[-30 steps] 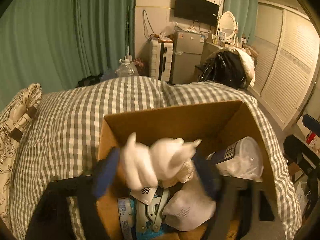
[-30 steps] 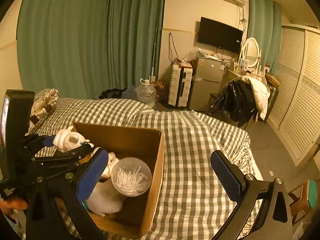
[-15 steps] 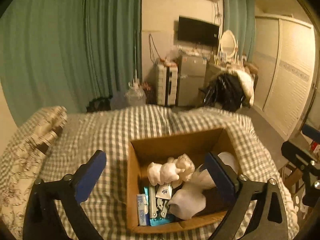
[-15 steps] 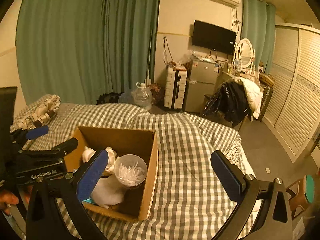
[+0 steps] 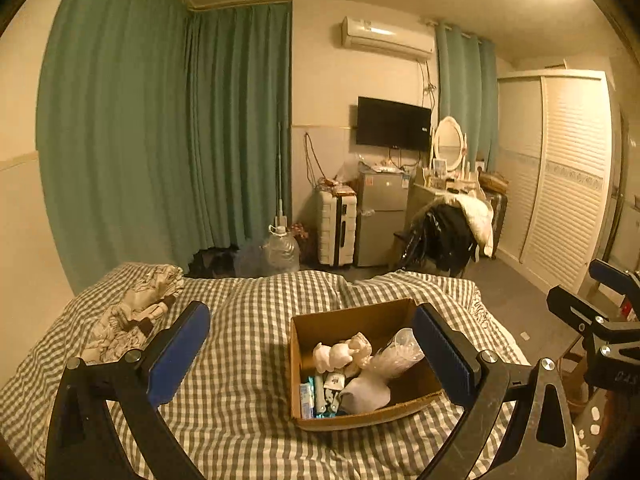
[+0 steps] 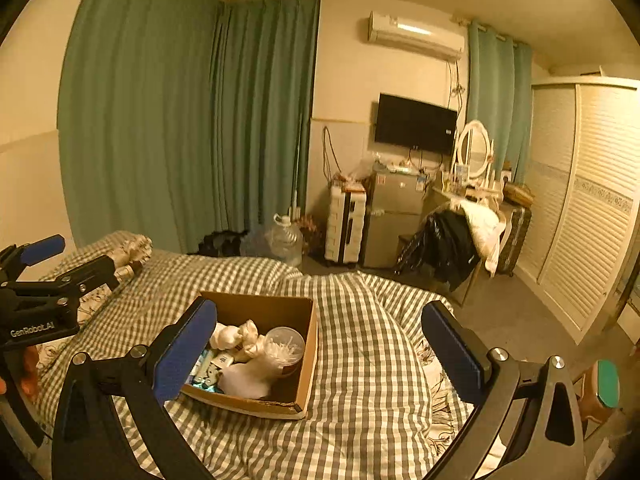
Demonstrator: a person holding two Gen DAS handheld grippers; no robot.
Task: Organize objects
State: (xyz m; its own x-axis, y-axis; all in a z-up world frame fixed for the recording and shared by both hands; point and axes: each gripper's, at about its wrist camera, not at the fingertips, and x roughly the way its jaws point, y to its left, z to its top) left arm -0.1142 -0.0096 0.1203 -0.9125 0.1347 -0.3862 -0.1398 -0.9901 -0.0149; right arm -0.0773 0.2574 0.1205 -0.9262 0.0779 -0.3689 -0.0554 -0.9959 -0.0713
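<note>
**Cardboard box sitting loaded on the checked bedspread, both grippers standing wide and empty**

The left gripper [image 5: 310,352] is holding its blue-padded fingers [image 5: 178,354] spread wide across the lower frame, gripping nothing. The right gripper [image 6: 320,354] is likewise standing wide and empty.

The corrugated cardboard box [image 5: 298,360], rectangular and open-topped, is resting lower centre on the soft grey-and-white checked bedspread [image 5: 248,344]. Inside, a lumpy white plush toy [image 5: 340,354] is lying beside a clear round plastic container [image 5: 400,350] of white sticks, a smooth white pouch [image 5: 366,394] and teal packets [image 5: 310,396].

Bare bedspread is surrounding the box on all sides; its right rim is sitting close behind the left gripper's right finger.

The right wrist view is showing the container's circular mouth [image 6: 285,346] and the box's frayed near edge [image 6: 256,402], plus the left gripper's body at frame left. The left wrist view is showing the right gripper's body at frame right.
</note>
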